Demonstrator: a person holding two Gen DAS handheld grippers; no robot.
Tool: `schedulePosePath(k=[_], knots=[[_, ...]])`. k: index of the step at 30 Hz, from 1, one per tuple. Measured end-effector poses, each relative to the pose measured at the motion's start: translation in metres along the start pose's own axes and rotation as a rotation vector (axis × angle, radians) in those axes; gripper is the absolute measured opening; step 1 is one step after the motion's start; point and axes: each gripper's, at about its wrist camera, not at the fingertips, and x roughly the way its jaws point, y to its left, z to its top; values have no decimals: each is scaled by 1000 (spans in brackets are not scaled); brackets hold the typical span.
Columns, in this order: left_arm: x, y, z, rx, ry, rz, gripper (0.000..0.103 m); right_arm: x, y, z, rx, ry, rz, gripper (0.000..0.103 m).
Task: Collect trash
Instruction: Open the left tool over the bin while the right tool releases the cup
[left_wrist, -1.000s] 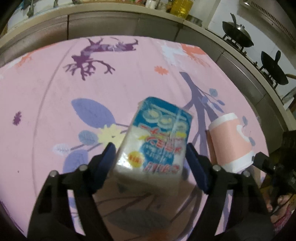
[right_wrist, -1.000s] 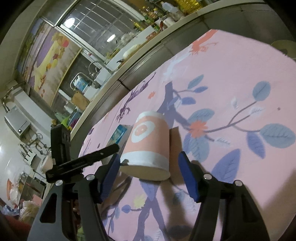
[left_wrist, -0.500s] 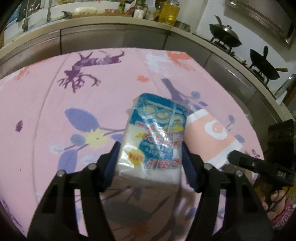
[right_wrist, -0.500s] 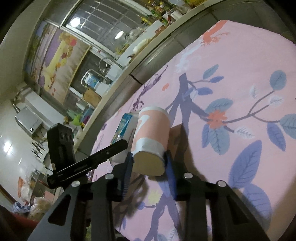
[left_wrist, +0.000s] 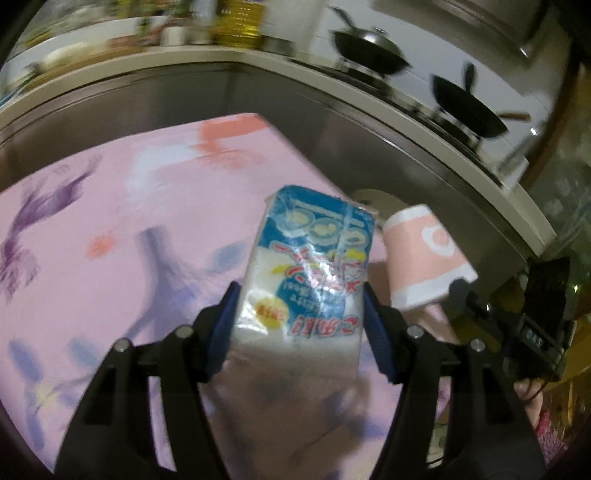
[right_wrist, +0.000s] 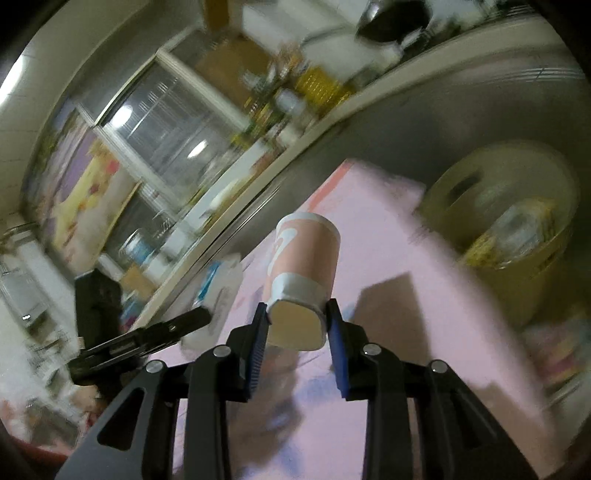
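Observation:
A blue and white tissue pack (left_wrist: 314, 251) is off the pink flowered tablecloth (left_wrist: 110, 221), clamped at its lower half by my left gripper (left_wrist: 301, 295). Right of it hangs a pink and white paper cup (left_wrist: 424, 254). In the right wrist view my right gripper (right_wrist: 297, 317) is shut on that cup (right_wrist: 306, 251), squashing its open rim between the blue pads. The pack (right_wrist: 221, 280) and the left gripper's black fingers (right_wrist: 147, 336) show to its left. A yellowish bin (right_wrist: 517, 288) with wrappers inside stands past the table's corner, at the right.
A steel-fronted counter (left_wrist: 332, 122) curves round the table's far side. Two black woks (left_wrist: 369, 55) (left_wrist: 469, 107) and a yellow oil bottle (left_wrist: 240, 22) stand on it. Both views are blurred by motion.
Both grippers closed, the left on the tissue pack and the right on the cup. Both lifted their loads off the cloth and swung towards the table's far corner and the bin.

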Motion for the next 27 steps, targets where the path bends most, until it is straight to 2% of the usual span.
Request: schedulePosePath(k=[4, 7, 10, 12, 14, 18, 19, 20, 21, 22, 24, 27], knots=[[58, -52, 42, 48, 64, -88, 61, -18, -47, 40, -50, -93, -174, 28], [102, -80, 68, 31, 131, -139, 61, -15, -71, 59, -135, -103, -305, 28], [147, -94, 87, -46, 200, -191, 61, -2, -94, 68, -209, -74, -407, 28], [178, -94, 94, -135, 246, -235, 61, 7, -105, 68, -229, -56, -432, 28], [197, -89, 95, -194, 269, -248, 61, 18, -114, 66, -261, -28, -455, 28], [232, -81, 88, -275, 319, -218, 63, 37, -125, 60, -311, 24, -489, 29], [233, -84, 88, -262, 295, -203, 65, 41, -126, 59, -319, 39, -491, 30], [233, -87, 89, -241, 289, -184, 67, 43, -124, 60, -327, 49, -491, 34], [237, -92, 90, -229, 304, -163, 70, 47, -124, 59, -345, 59, -497, 42], [238, -96, 89, -210, 309, -139, 72, 49, -123, 56, -362, 61, -508, 47], [239, -106, 87, -172, 316, -122, 82, 52, -122, 55, -383, 58, -517, 59], [238, -118, 84, -131, 325, -95, 83, 48, -121, 55, -376, 34, -502, 69]])
